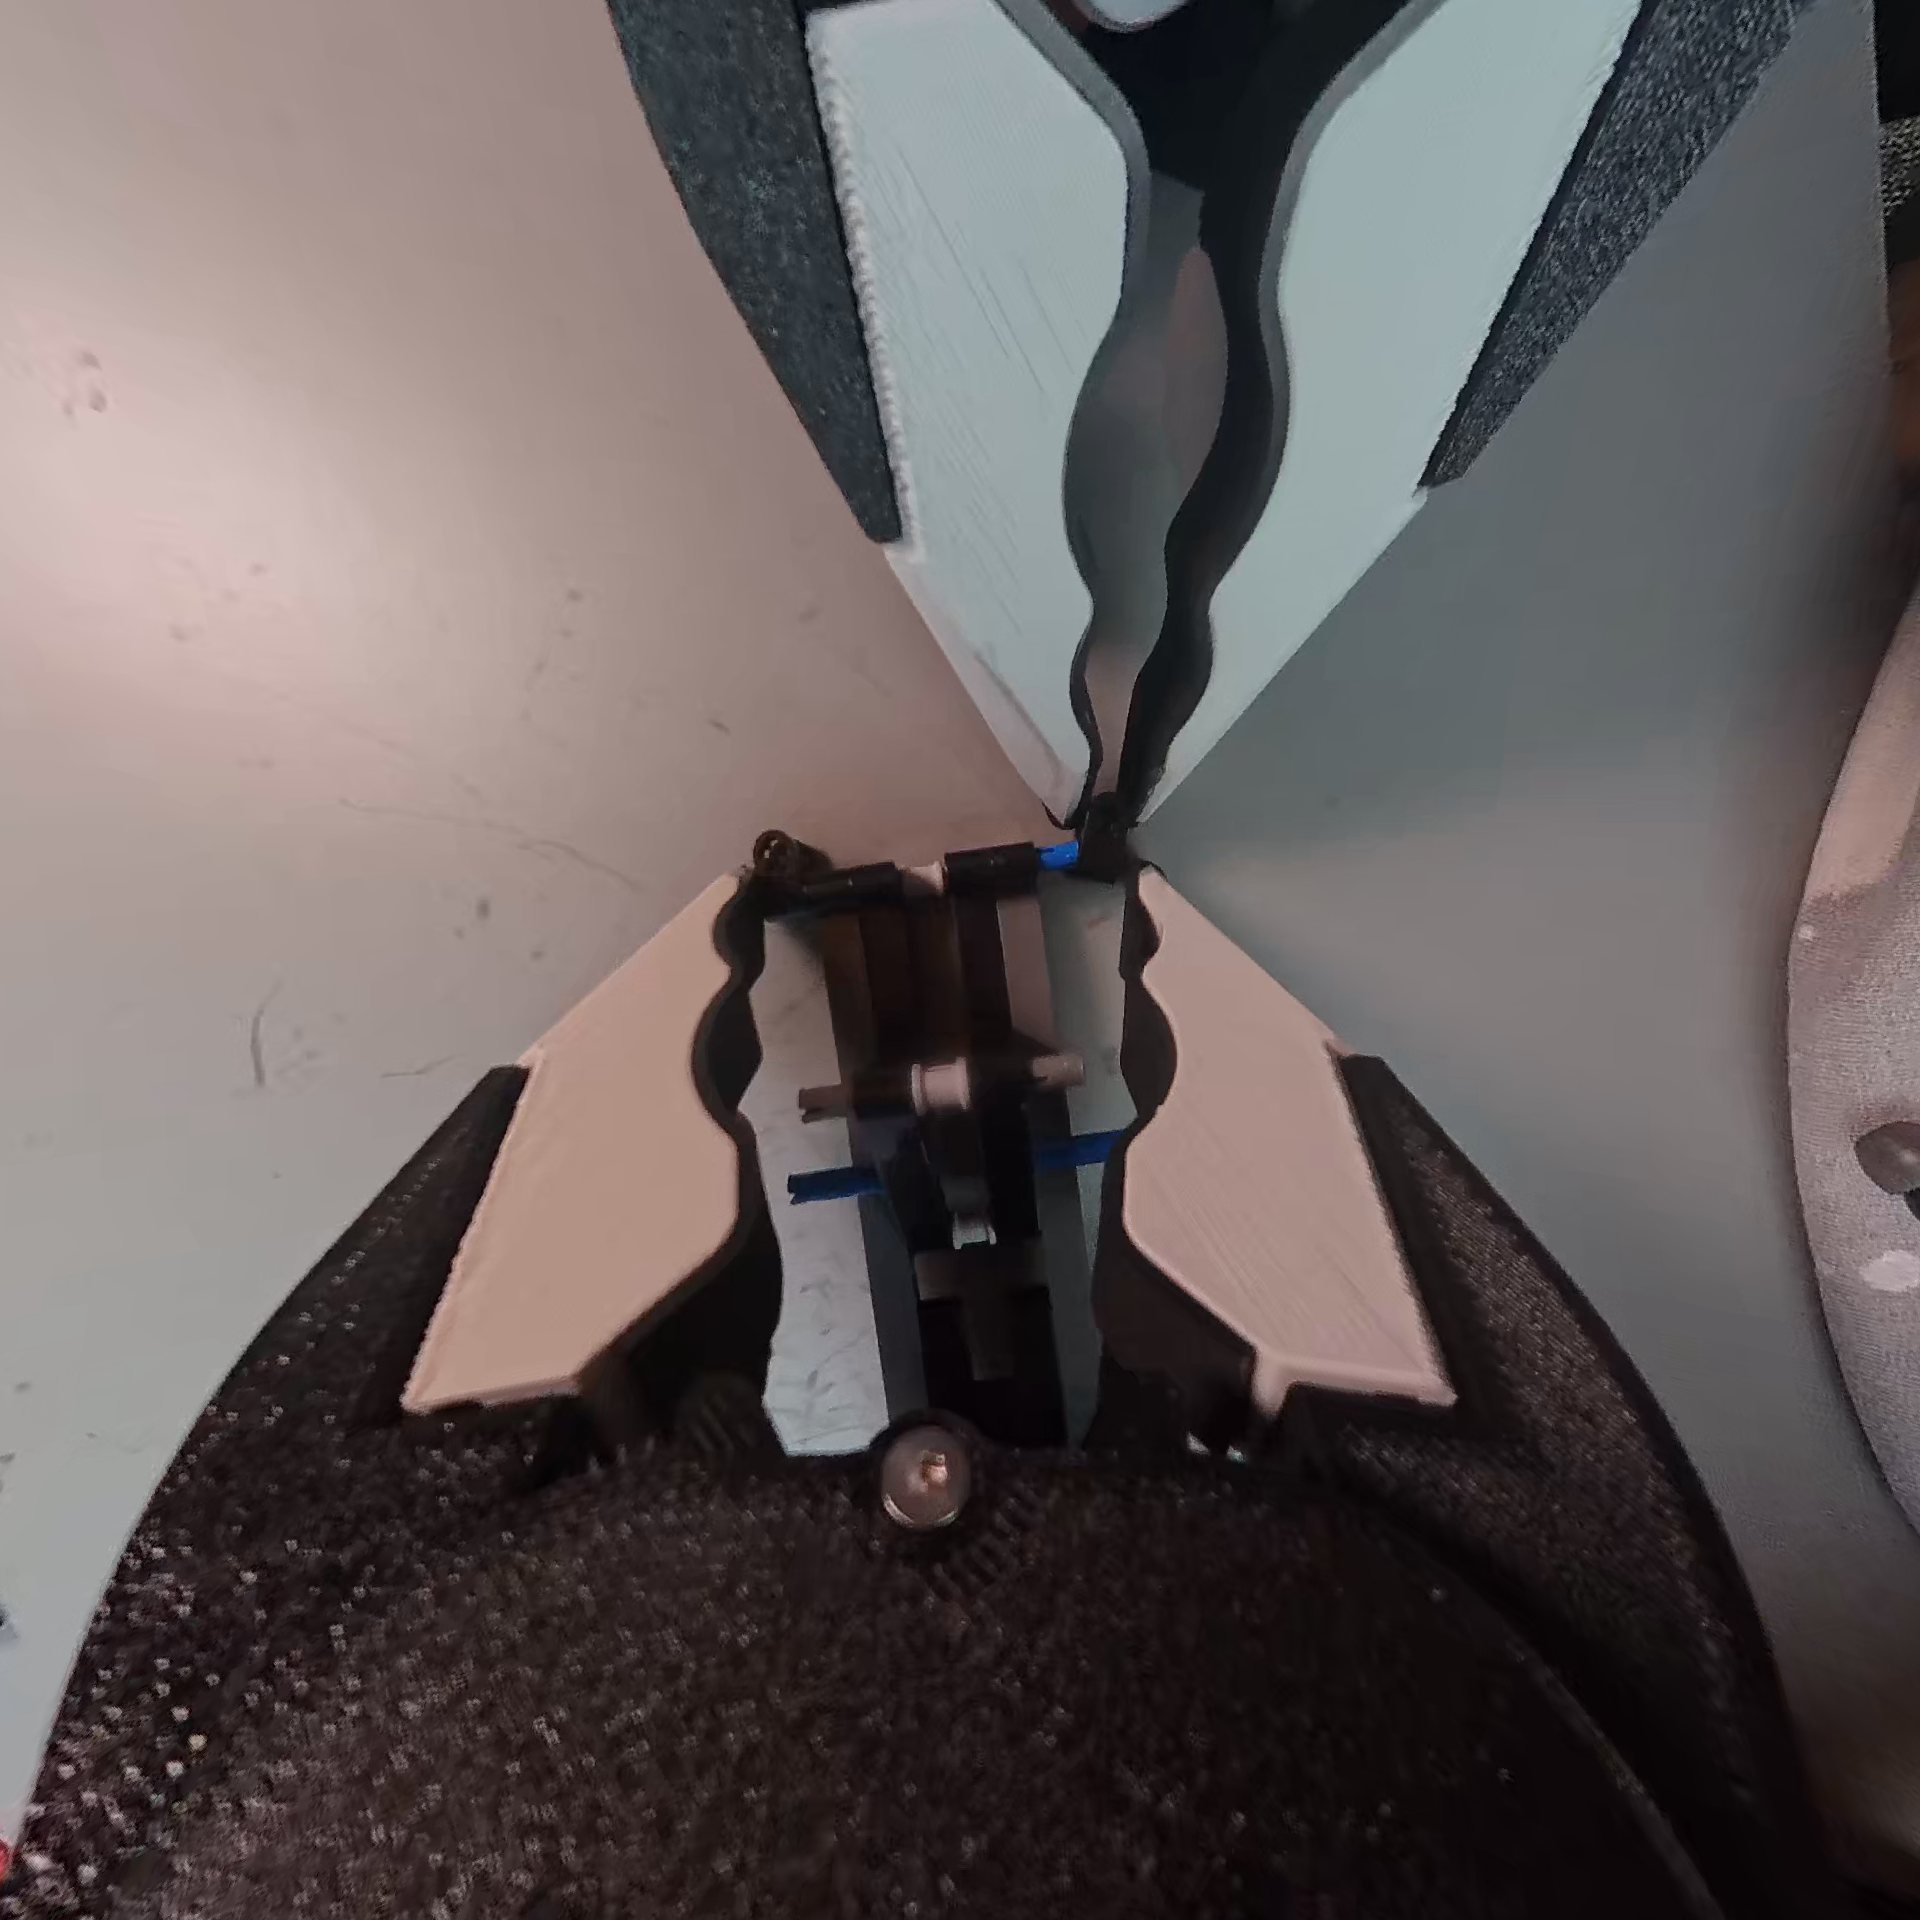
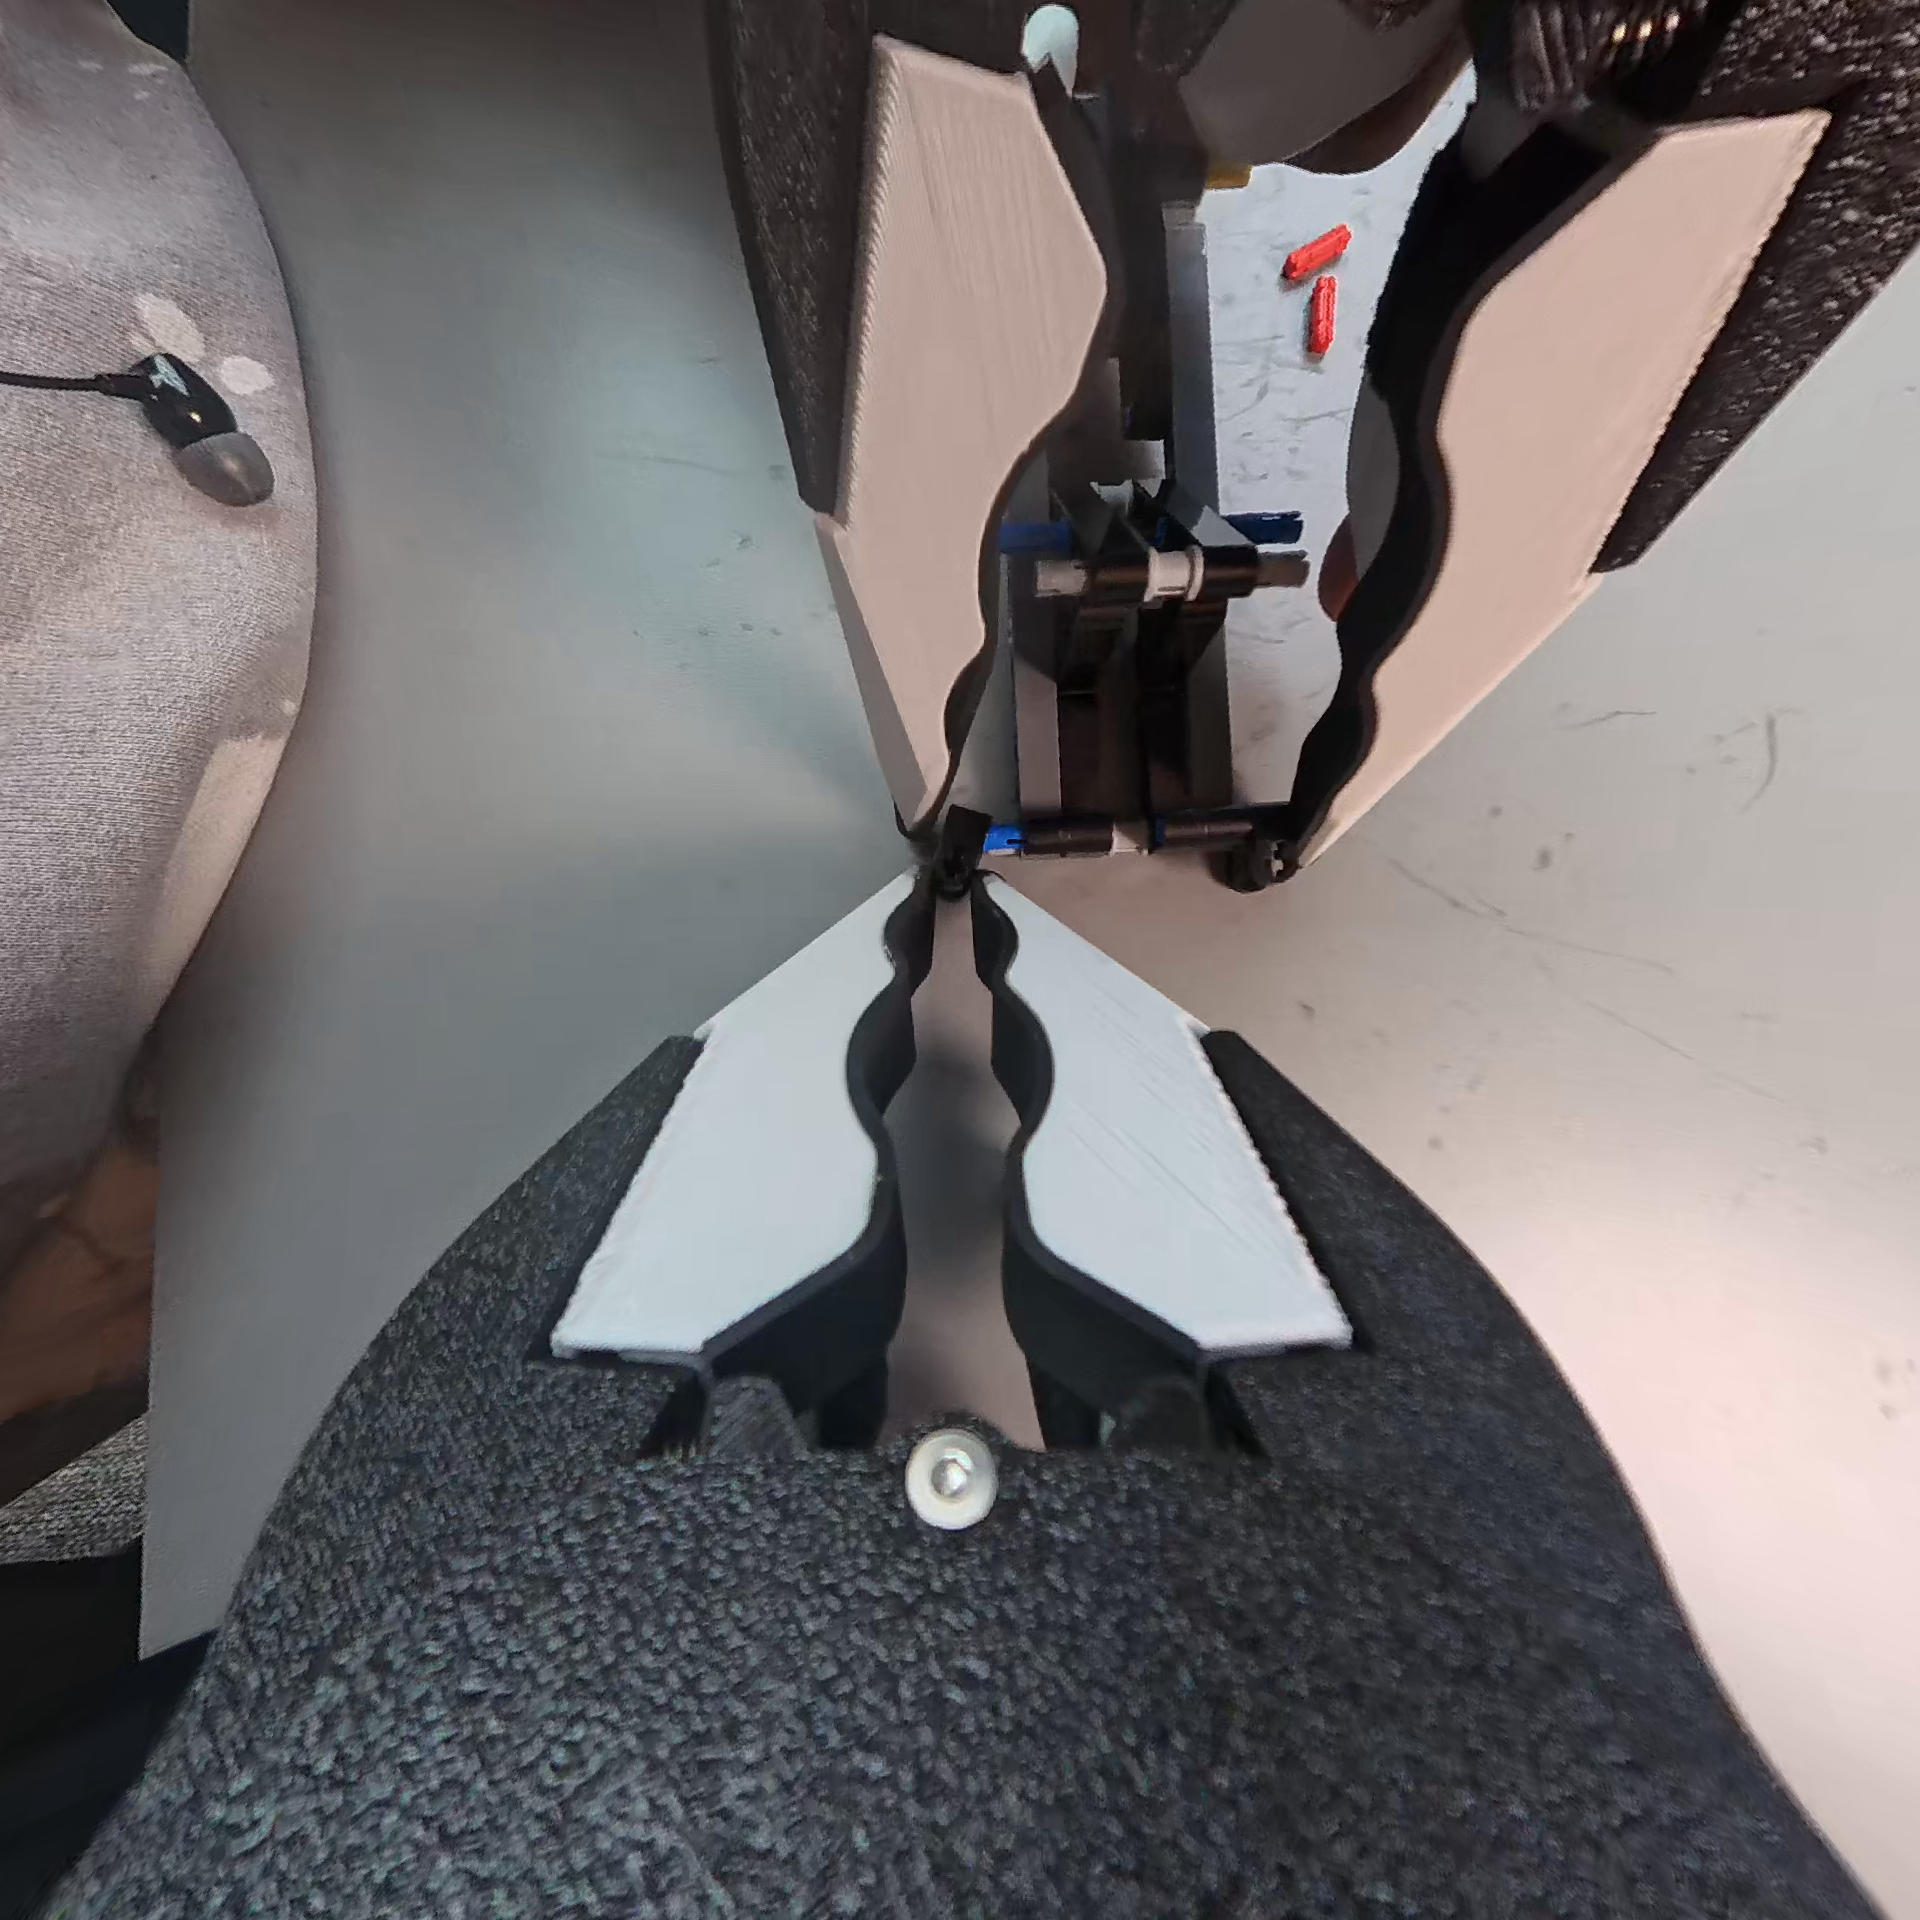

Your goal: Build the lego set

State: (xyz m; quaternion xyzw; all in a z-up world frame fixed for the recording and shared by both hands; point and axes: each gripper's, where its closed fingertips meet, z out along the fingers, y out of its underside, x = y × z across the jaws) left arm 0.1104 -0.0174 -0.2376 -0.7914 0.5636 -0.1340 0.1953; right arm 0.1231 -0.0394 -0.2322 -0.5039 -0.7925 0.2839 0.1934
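Surface: a pale, scuffed tabletop (image 1: pixel 312 623) fills the background of both wrist views
Lego assembly: a black and grey build (image 1: pixel 935 1091) with blue pins and a light grey axle lies between the beige fingers of the left gripper, its long grey beams running along them
Left gripper: the beige-fingered tool (image 1: pixel 940 883) stands spread around the assembly; its fingertips bracket the far cross-axle, and real squeezing contact cannot be told
Right gripper: the white-fingered tool (image 2: pixel 951 878) has its tips pressed nearly together, pinching a small black piece (image 2: pixel 961 831) at the blue-pin end of the assembly's far axle
Loose parts: two red pins (image 2: pixel 1317 270) lie on the table beyond the left gripper
Edge: grey fabric (image 2: pixel 125 623) of a person's clothing, with a dark clip on it
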